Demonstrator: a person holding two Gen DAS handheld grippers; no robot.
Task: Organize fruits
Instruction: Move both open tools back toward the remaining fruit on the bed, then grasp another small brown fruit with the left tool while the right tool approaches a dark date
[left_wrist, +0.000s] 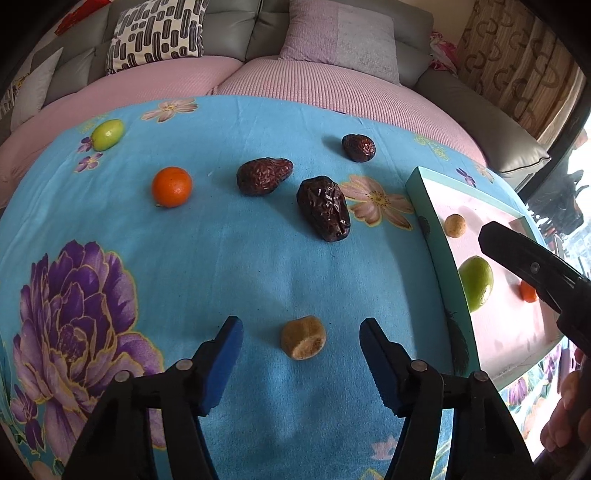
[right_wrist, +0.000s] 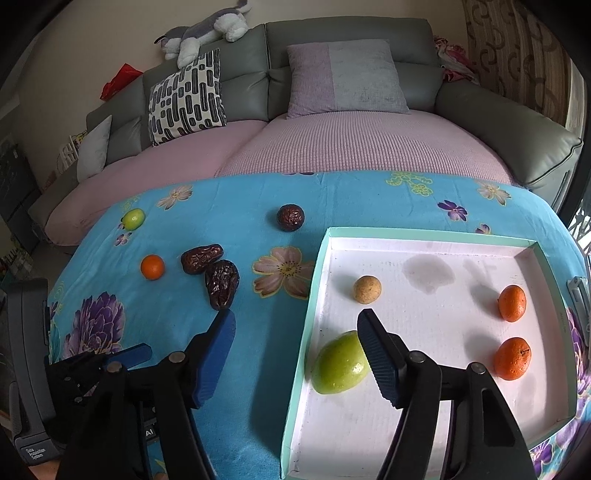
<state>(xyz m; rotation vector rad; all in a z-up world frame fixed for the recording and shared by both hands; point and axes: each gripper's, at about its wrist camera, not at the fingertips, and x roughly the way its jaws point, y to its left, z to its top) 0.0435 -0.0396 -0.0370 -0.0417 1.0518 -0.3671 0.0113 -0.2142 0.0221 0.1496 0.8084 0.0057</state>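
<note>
Left gripper (left_wrist: 301, 345) wide open, empty, straddling the small tan fruit (left_wrist: 303, 342) on the blue floral cloth (left_wrist: 229, 258): dead centre between the blue pads, just left of the tray (left_wrist: 436, 243). Roundish, no clear long axis, so any closing line likely fine. Right gripper (right_wrist: 295, 332) also wide and empty, hanging over the tray's left wall, farther from that fruit. Readable writing: only "Data Acquisition System" on a grey device (right_wrist: 31, 406), far left of the tray.

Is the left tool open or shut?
Open. The left tool has its blue pads far apart, with a tan fruit untouched between them.
</note>
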